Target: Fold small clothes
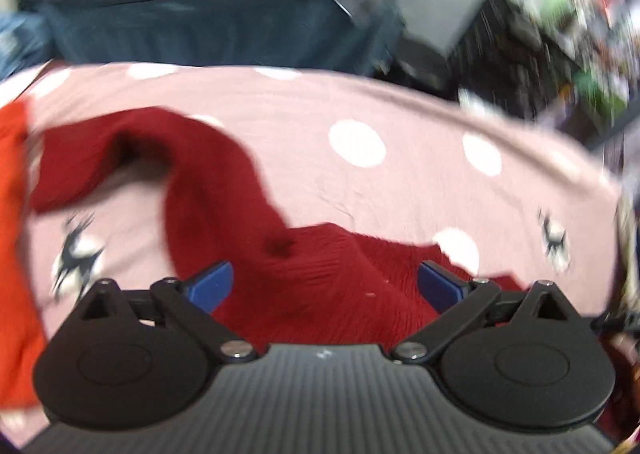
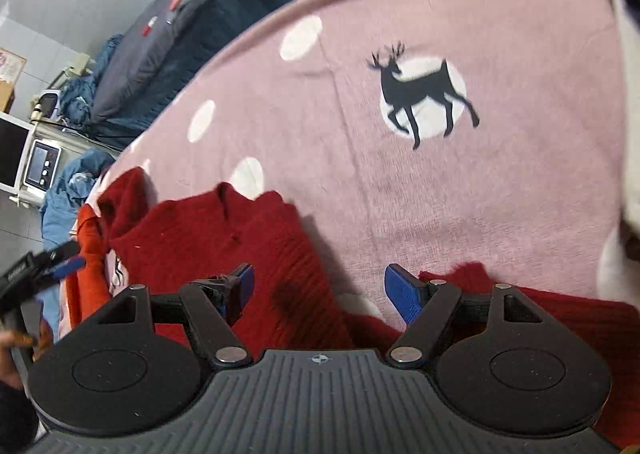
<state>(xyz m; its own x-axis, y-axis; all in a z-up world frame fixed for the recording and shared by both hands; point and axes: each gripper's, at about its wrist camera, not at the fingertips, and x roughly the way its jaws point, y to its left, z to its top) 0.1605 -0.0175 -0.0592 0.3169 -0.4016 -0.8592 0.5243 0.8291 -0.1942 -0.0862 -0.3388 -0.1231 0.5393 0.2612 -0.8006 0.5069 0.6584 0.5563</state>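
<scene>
A dark red knit garment (image 1: 224, 182) lies rumpled on a pink bedspread (image 1: 400, 182) printed with white dots and deer. One sleeve trails to the far left. My left gripper (image 1: 325, 284) hovers over the garment's near part, open, with nothing pressed between its blue pads. In the right wrist view the same red garment (image 2: 208, 238) lies at lower left on the bedspread (image 2: 440, 194). My right gripper (image 2: 322, 288) is open above its edge, and more red knit shows under its right finger. The left gripper's blue finger (image 2: 70, 267) shows at the far left.
An orange garment (image 1: 12, 214) lies left of the red one, also visible as orange cloth (image 2: 86, 278). A dark blue bed (image 1: 200, 30) stands beyond the bedspread. Cluttered shelves (image 1: 560, 34) are at the right. A small screened device (image 2: 42, 168) and blue cloth (image 2: 68, 190) are at the left.
</scene>
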